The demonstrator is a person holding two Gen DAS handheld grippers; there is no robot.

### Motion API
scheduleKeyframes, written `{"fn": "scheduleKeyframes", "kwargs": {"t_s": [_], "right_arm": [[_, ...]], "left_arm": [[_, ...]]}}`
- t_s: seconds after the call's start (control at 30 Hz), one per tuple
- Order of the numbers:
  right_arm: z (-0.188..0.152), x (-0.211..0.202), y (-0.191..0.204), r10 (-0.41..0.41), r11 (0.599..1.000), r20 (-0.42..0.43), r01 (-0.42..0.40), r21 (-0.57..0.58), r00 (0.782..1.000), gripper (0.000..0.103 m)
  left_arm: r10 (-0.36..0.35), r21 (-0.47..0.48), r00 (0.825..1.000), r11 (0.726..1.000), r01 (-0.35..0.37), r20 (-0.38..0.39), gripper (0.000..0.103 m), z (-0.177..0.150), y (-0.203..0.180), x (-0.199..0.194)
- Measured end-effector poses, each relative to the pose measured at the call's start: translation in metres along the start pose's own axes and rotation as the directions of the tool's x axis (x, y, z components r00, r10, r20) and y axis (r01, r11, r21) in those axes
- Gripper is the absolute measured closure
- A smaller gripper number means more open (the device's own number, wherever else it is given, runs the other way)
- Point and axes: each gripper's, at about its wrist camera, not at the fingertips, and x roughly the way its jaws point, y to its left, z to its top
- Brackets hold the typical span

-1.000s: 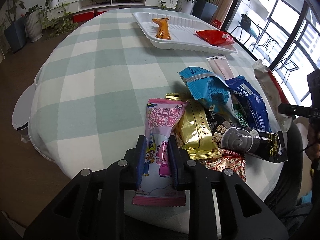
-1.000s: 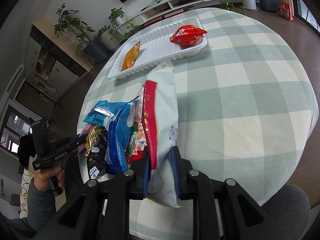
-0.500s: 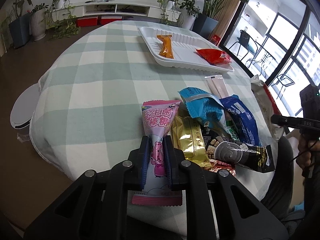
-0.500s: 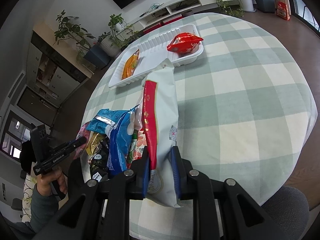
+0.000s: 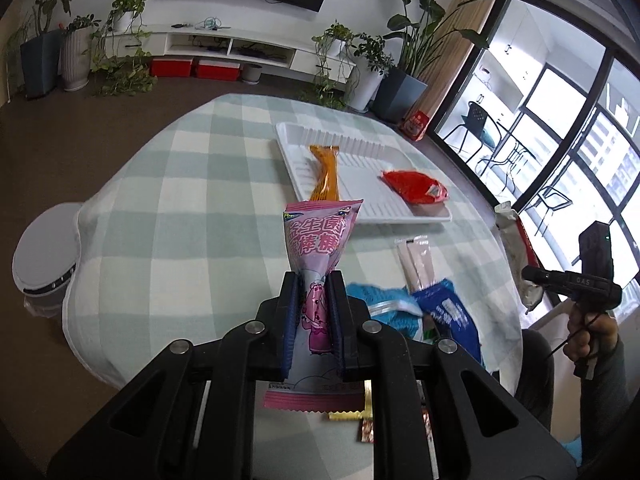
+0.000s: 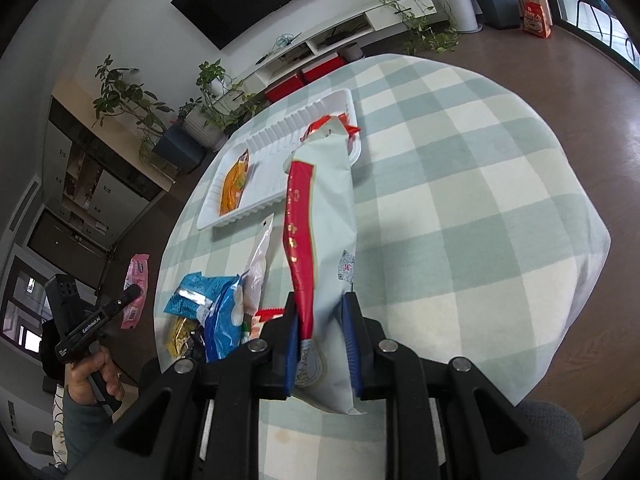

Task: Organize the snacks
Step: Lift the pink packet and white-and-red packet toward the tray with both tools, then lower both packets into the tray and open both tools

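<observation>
Left wrist view: left gripper (image 5: 313,280) clenched on pink packet (image 5: 318,240), lifted above checked tablecloth (image 5: 180,200). White tray (image 5: 360,184) beyond, holding orange packet (image 5: 326,174) and red packet (image 5: 416,188). Blue packets (image 5: 440,312) near the tray's near edge. Plants (image 5: 412,40), TV stand (image 5: 240,46) behind.

Right wrist view: right gripper (image 6: 322,320) clenched on white bag (image 6: 332,220), its top overlapping the tray (image 6: 276,184). Brown floor (image 6: 580,80) around the table.
</observation>
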Motion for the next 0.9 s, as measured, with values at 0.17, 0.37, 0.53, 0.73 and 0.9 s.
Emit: {"fn": "scheduleKeyframes", "kwargs": {"t_s": [0.17,0.37,0.53,0.73,0.9], "right_arm": [[0.047,-0.010,0.012,-0.008,0.999,0.071,0.011,-0.032,0.997,0.081],[0.114,-0.002,0.043,0.002,0.996,0.127,0.008,-0.086,0.992,0.081],[0.147,0.041,0.072,0.008,0.991,0.082,0.003,-0.132,0.997,0.081],[0.153,0.106,0.086,-0.033,0.987,-0.015,0.030,-0.155,0.999,0.081],[0.154,0.148,0.085,-0.082,0.985,-0.068,0.070,-0.159,0.994,0.081]], "left_arm": [[-0.022,0.030,0.999,0.999,0.021,0.033,0.090,0.061,-0.013,0.016],[-0.057,0.061,0.998,0.996,0.057,0.008,0.090,0.123,-0.038,0.061],[-0.085,0.060,0.994,0.994,0.089,-0.067,0.090,0.146,-0.064,0.119],[-0.043,0.079,0.989,0.995,0.054,-0.139,0.090,0.147,-0.080,0.179],[-0.012,0.075,0.985,0.997,0.025,-0.172,0.090,0.144,-0.077,0.212]]}}
